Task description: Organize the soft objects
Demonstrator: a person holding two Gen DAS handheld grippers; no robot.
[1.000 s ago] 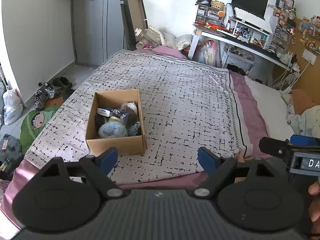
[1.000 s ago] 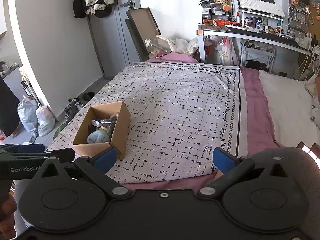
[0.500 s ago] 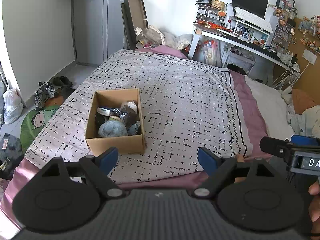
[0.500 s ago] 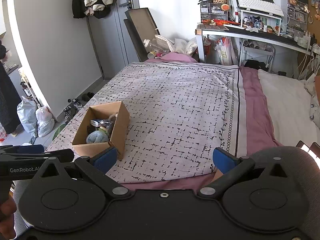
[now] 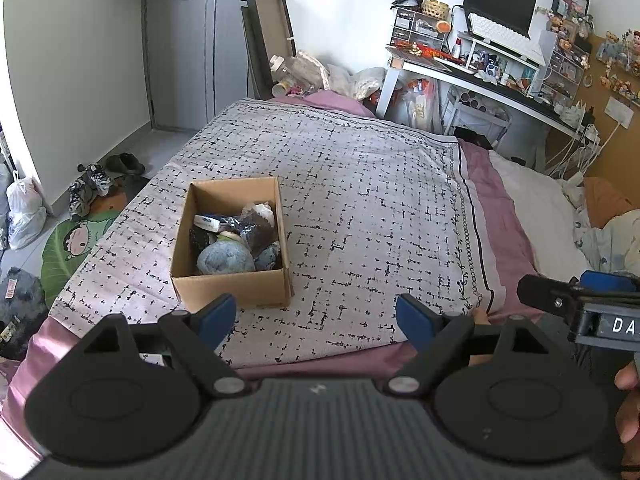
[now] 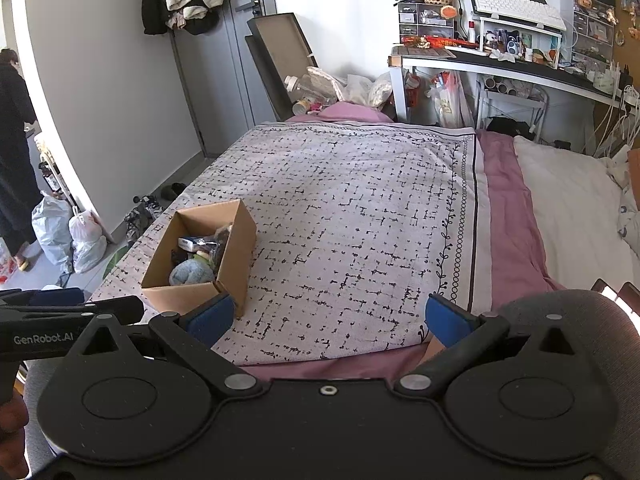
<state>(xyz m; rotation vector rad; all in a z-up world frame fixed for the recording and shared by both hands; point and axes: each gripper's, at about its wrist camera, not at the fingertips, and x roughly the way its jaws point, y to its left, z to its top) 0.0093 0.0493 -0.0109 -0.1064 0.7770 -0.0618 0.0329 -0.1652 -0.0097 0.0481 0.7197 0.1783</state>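
An open cardboard box (image 5: pixel 230 288) sits on the near left of the bed and also shows in the right wrist view (image 6: pixel 236 240). It holds several soft items, among them a blue-grey fuzzy ball (image 5: pixel 225 258) and dark bundles (image 5: pixel 256 228). My left gripper (image 5: pixel 316 316) is open and empty, held back from the bed's near edge, just in front of the box. My right gripper (image 6: pixel 326 318) is open and empty, to the right of the box. Each gripper shows at the other view's edge.
The bed carries a white, black-patterned blanket (image 5: pixel 360 208) over a pink sheet (image 5: pixel 508 224), with pillows (image 5: pixel 536 208) at right. A cluttered desk (image 5: pixel 480 76) stands beyond. Shoes (image 5: pixel 88 188) and bags (image 5: pixel 24 216) lie on the floor at left. A person (image 6: pixel 12 152) stands far left.
Both grippers stay open and nearly still. The views shift only slightly; the box and its contents have not moved.
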